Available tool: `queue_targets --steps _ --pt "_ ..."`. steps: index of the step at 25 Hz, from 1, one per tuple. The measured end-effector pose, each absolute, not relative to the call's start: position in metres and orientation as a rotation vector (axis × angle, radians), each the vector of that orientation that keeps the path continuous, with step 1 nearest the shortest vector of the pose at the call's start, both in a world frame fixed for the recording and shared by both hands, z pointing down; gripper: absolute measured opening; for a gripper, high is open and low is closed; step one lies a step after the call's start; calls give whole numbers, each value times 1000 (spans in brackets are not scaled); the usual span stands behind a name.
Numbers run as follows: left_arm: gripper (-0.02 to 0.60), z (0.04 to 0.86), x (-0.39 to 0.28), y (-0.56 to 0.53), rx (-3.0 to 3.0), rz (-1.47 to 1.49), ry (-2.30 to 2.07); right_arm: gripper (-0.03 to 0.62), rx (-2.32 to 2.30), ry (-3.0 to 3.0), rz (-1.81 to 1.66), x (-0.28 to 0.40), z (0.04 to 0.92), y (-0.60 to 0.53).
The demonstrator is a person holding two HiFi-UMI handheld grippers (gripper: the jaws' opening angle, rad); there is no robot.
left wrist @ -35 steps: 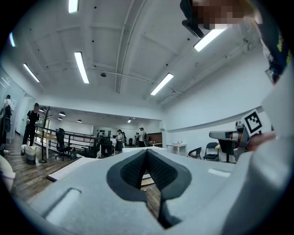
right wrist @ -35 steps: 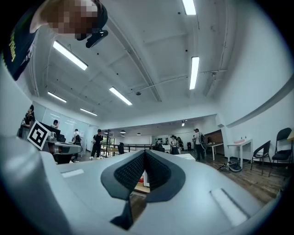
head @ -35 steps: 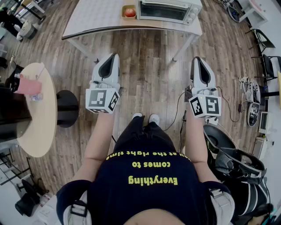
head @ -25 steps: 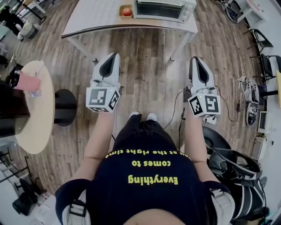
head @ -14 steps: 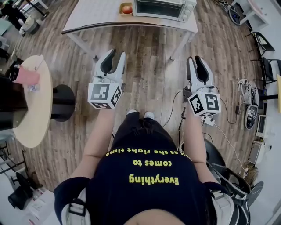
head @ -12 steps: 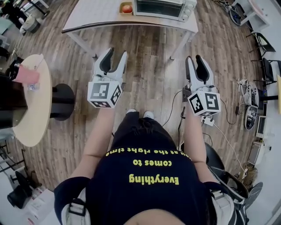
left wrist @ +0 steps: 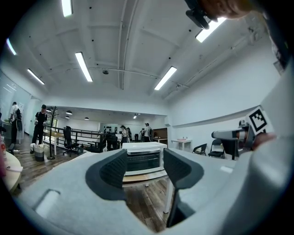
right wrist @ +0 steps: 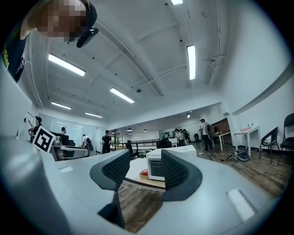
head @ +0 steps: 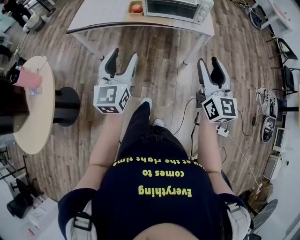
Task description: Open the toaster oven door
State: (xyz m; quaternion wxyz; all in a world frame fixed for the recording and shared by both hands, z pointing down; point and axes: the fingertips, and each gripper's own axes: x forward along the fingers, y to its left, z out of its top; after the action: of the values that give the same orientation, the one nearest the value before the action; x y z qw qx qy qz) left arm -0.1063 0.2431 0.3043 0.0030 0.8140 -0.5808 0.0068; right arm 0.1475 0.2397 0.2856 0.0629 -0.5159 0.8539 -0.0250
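Observation:
The white toaster oven [head: 177, 8] stands on a white table [head: 103, 16] across the wooden floor, its glass door closed. My left gripper [head: 121, 57] is held out in front of the person's body, well short of the table. Its jaws are opening with nothing between them. My right gripper [head: 209, 64] is level with it, jaws also opening and empty. In the left gripper view the toaster oven [left wrist: 143, 158] shows far off between the jaws of the left gripper [left wrist: 144, 168]. The right gripper [right wrist: 146, 170] frames the toaster oven [right wrist: 155, 168] too.
A red fruit [head: 136, 8] lies in a small wooden tray left of the oven. A round wooden table [head: 35, 112] and a black stool [head: 68, 105] stand at the left. Cables [head: 234, 140] and chairs [head: 286, 51] are at the right. People stand far back in the room.
Both grippers' jaws went from shut to spread wide. The person has put one leg forward, and both grippers have moved slightly ahead.

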Motion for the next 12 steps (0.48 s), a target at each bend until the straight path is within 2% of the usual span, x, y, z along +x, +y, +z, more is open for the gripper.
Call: queue_targets --steps 12 --pt "245 307 -130 120 2577 6 -1764 221 -1598 2610 -40 115 282 129"
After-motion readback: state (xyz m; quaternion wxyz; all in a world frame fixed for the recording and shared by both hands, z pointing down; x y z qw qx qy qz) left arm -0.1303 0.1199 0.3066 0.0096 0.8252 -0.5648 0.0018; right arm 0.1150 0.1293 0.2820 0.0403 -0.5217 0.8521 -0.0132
